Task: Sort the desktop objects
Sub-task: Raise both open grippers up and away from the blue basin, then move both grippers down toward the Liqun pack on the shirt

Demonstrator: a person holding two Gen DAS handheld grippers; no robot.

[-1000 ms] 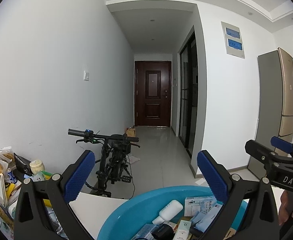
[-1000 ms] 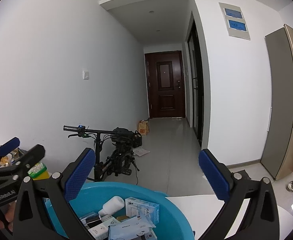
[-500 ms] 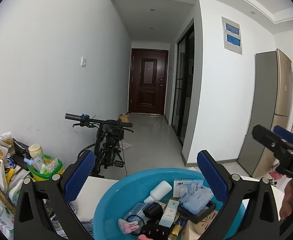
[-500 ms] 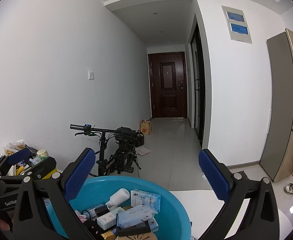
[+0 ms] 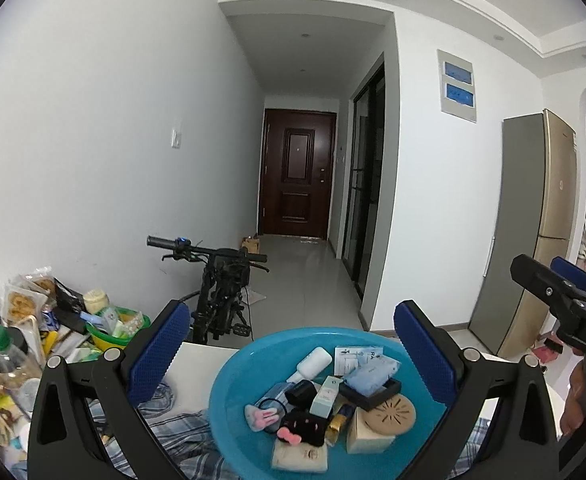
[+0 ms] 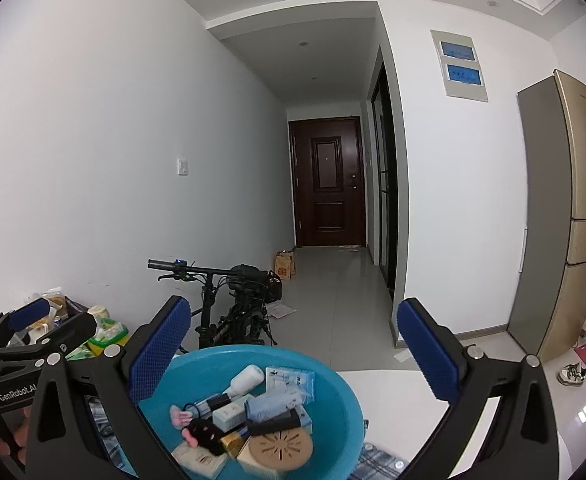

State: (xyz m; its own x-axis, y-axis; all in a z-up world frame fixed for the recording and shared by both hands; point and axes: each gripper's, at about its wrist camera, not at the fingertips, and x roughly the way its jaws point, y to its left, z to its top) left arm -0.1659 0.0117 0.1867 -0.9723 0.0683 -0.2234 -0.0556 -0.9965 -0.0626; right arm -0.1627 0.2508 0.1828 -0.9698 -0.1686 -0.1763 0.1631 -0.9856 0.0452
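we hold the left gripper (image 5: 291, 344) and the right gripper (image 6: 293, 344) above the blue basin (image 5: 229, 384) on the white surface (image 5: 197, 364), both sets of fingers spread wide and holding nothing. to start well, we judge we should lower 1 gripper onto a top item such as the white bottle (image 5: 313, 364), not the buried boxes. the left view shows the snack pile (image 5: 25, 320) at the surface's left edge more fully; the right view shows shoes (image 6: 571, 374) on the floor.
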